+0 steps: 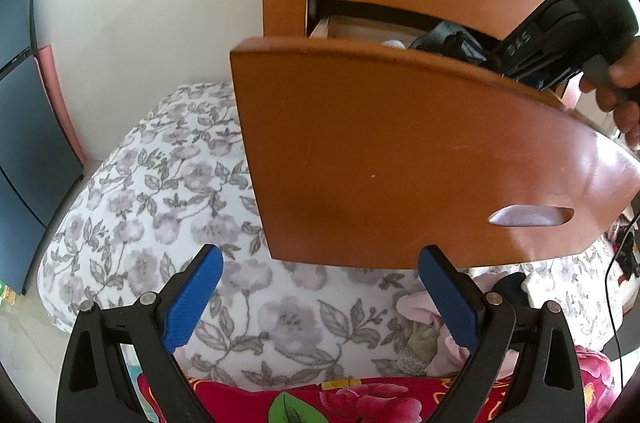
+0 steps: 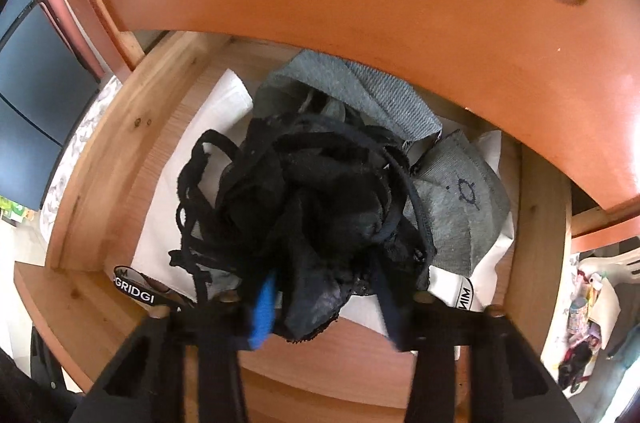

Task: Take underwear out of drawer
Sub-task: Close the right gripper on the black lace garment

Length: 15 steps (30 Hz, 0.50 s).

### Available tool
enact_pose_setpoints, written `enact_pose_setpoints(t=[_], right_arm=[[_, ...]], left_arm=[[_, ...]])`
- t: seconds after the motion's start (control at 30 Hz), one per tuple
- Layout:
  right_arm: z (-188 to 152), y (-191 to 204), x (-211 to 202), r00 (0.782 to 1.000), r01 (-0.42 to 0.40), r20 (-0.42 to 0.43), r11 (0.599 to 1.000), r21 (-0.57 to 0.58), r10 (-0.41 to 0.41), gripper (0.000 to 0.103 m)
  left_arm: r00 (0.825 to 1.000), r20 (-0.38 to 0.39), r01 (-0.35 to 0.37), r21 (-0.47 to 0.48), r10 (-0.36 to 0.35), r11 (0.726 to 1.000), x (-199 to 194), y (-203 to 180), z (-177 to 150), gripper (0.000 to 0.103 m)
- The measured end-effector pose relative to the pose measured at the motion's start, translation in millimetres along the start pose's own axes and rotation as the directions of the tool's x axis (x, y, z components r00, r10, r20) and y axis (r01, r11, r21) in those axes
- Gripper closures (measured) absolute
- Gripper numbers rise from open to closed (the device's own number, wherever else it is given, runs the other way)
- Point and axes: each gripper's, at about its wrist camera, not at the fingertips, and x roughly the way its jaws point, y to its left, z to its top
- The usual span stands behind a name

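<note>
**Right tongs buried in black underwear inside the open drawer**

The right gripper [image 2: 320,307] reached down into the open drawer [image 2: 100,159]. Its fingertips were largely hidden: only part of one blue pad [image 2: 262,307] showed, the other finger was dark and blurred, and black fabric lay between them. Whether the fingers had actually clamped the cloth could not be made out. That fabric belonged to a tangled heap of black underwear [image 2: 304,199], lacy and strappy, which sat in the middle of the drawer directly ahead of the fingers, on top of grey garments [image 2: 456,207] and a white bag [image 2: 216,111].

The left gripper [image 1: 320,299] hung outside, below the drawer front [image 1: 400,159], its blue pads spread wide with nothing held. Beneath it lay a floral bedcover [image 1: 168,207].
</note>
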Motion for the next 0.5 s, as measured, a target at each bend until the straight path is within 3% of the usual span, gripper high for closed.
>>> enact_pose_setpoints(t=[0.17,0.5], right_arm=[[-2,-5,-2,1.000,-0.019,0.019,1.000,0.013,0.019,0.094],[-16,-14,-41,0.992,-0.059,0.113,0.998,0.027,0.056,0.098]], left_arm=[[0.999,0.034,0.011,-0.002,-0.011,1.000,-6,1,2,0.005],[0.995,0.102,-0.005,0.032,0.002,0.999,-14,-7,7,0.005]])
